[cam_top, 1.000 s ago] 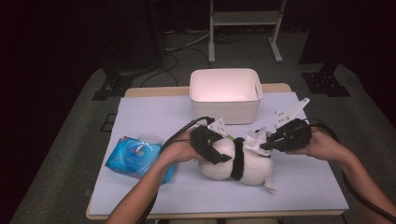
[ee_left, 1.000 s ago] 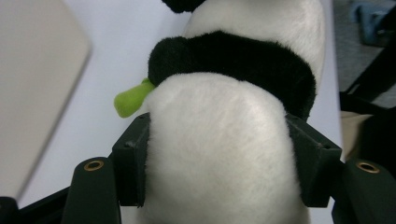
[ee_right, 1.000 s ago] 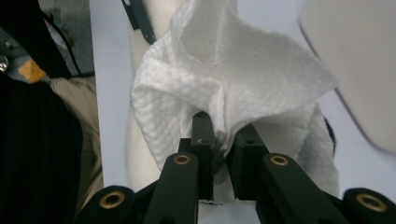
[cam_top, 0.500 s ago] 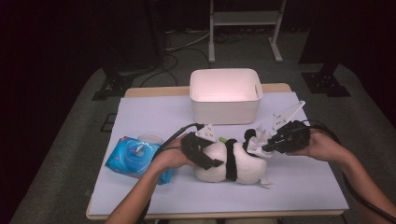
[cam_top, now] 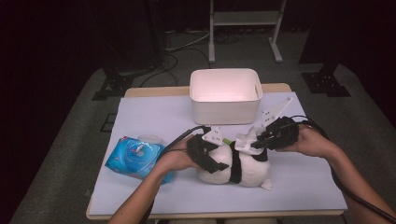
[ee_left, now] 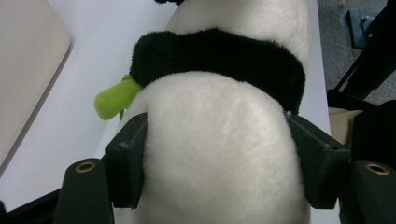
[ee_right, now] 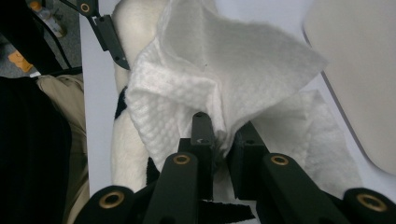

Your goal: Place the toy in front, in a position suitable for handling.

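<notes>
A black-and-white panda plush (cam_top: 245, 172) lies on its side on the white table cover, with a small green piece (cam_top: 226, 140) poking out at its far side. My left gripper (cam_top: 211, 161) clasps its white body from the left. In the left gripper view both pads (ee_left: 127, 163) press into the white fur (ee_left: 210, 116), beyond them the black band and the green piece (ee_left: 114, 99). My right gripper (cam_top: 254, 145) is shut on a crumpled white wipe (cam_top: 246, 140) resting on top of the plush. In the right gripper view the wipe (ee_right: 224, 70) bunches between the jaws of that gripper (ee_right: 222, 135).
An open white bin (cam_top: 224, 105) stands just beyond the plush at the table's middle back. A blue pack of wipes (cam_top: 135, 156) lies at the left, with a small pale lid (cam_top: 149, 138) behind it. Bare table cover (cam_top: 303, 186) stretches to the right and along the near edge.
My left gripper has slid a little toward the near left along the plush, and the plush has shifted slightly nearer. The right gripper with the wipe has stayed almost in place.
</notes>
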Tool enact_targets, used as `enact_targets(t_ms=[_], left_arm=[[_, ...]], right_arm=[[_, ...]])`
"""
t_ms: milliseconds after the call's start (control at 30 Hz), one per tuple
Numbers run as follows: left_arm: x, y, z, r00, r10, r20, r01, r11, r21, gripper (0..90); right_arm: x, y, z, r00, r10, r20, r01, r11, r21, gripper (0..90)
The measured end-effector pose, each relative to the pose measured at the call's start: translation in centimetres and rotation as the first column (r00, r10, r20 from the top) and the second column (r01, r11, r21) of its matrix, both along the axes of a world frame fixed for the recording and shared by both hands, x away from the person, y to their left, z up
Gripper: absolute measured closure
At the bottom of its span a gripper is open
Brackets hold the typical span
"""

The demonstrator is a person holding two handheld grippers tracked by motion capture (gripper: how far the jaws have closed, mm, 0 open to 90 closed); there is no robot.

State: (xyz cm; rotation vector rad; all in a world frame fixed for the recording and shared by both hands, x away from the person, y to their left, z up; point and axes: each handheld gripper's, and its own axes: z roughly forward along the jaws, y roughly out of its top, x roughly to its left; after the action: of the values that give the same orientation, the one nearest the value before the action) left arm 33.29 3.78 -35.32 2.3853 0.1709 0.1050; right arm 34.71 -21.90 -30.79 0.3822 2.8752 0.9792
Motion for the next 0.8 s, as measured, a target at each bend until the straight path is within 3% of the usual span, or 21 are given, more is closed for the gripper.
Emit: enact_targets(t_ms=[200, 333, 367, 500, 800], left_arm=[[0.0, 0.0, 0.4, 0.9993, -0.007, -0.036, 0.007, 0.9999, -0.007, 20.8], [0.4, 0.1, 1.1, 0.9969, -0.019, -0.077, 0.017, 0.9994, -0.029, 21.9], [0.5, 0.0, 1.3, 0.9962, -0.025, -0.083, 0.024, 0.9996, -0.018, 23.1], [0.2, -0.3, 1.4, 0.9960, -0.036, -0.082, 0.037, 0.9993, 0.011, 26.9], [-0.6, 0.2, 1.1, 0.9952, -0.066, -0.072, 0.068, 0.9974, 0.022, 28.9]], right_arm=[[-0.8, 0.0, -1.1, 1.0000, 0.005, -0.004, -0.005, 1.000, -0.002, 80.9], [-1.6, 0.0, -1.2, 0.9999, 0.013, -0.008, -0.013, 1.000, 0.003, 81.0], [-1.8, 0.0, -1.2, 0.9999, 0.013, -0.008, -0.013, 1.000, 0.001, 81.0], [-2.4, -0.3, -0.5, 0.9993, 0.036, 0.008, -0.036, 0.999, -0.001, 81.0], [-1.1, -1.4, 1.6, 0.9989, -0.015, 0.044, 0.015, 1.000, 0.017, 80.9]])
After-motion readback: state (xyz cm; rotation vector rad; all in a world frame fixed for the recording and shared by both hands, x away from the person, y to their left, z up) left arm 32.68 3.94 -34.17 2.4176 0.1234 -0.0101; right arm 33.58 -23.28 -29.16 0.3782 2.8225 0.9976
